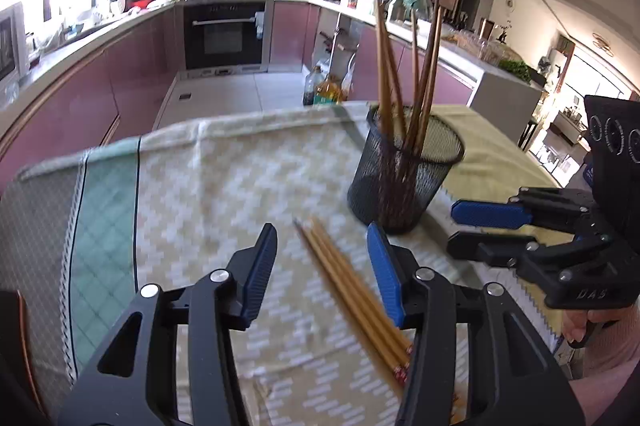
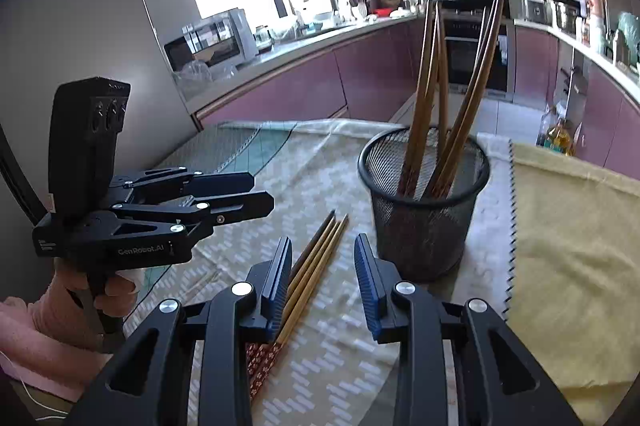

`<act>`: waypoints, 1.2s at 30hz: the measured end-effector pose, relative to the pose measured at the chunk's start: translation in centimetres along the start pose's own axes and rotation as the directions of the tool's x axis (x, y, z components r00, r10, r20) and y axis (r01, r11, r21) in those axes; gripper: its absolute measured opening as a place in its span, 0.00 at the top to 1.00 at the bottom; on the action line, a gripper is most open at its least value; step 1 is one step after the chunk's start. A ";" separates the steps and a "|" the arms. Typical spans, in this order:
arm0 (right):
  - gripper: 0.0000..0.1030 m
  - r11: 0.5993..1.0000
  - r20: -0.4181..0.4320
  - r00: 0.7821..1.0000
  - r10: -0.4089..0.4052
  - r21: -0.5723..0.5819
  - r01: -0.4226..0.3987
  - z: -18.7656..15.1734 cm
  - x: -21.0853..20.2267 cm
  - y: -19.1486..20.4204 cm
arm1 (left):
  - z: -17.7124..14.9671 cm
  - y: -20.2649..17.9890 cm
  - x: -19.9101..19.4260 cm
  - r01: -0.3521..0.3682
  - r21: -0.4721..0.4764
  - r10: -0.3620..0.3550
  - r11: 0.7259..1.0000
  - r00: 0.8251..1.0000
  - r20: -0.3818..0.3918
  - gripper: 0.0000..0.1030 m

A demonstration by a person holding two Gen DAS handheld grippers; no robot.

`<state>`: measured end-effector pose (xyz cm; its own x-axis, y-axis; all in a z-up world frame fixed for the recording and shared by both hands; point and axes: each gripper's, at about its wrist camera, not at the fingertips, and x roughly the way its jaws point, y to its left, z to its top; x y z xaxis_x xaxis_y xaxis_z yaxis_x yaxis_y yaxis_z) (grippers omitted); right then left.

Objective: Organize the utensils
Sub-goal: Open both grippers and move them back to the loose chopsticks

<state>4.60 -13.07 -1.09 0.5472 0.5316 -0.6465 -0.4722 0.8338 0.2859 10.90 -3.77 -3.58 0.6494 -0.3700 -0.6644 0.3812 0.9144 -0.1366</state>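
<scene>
Several wooden chopsticks [image 1: 352,286] with red patterned ends lie side by side on the patterned cloth [image 1: 224,186]. They also show in the right wrist view [image 2: 316,266]. A black mesh cup [image 1: 404,170] stands upright just beyond them and holds several more chopsticks [image 1: 400,86]; it also shows in the right wrist view [image 2: 424,202]. My left gripper [image 1: 322,262] is open and empty, hovering over the loose chopsticks. My right gripper [image 2: 322,282] is open and empty, just right of them and in front of the cup. It appears at the right of the left wrist view [image 1: 492,230].
A yellow towel [image 2: 572,266] covers the table's right part beside the cup. Bottles [image 1: 324,86] stand on the floor past the table's far edge. Kitchen counters [image 2: 304,42] and an oven [image 1: 228,22] lie farther off.
</scene>
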 end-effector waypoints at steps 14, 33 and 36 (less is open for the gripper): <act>0.70 0.999 -0.127 0.991 -0.045 0.019 0.048 -3.5 4.3 1.6 | -5.2 0.6 2.1 -0.033 -0.033 0.029 0.999 0.994 -0.109 0.53; 0.71 0.990 -0.127 0.983 -0.135 -0.049 0.130 -3.4 5.3 3.1 | -5.5 -0.7 3.0 -0.025 -0.007 0.024 1.000 0.991 -0.134 0.49; 0.70 0.991 -0.130 0.983 -0.133 -0.051 0.127 -3.3 5.4 3.1 | -5.6 -1.0 3.3 -0.027 0.003 0.027 1.000 0.990 -0.138 0.49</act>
<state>3.81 -8.06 -6.02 0.5106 0.3922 -0.7651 -0.4333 0.8860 0.1650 8.99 -5.01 -9.72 0.5622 -0.3185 -0.7632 0.3652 0.9236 -0.1164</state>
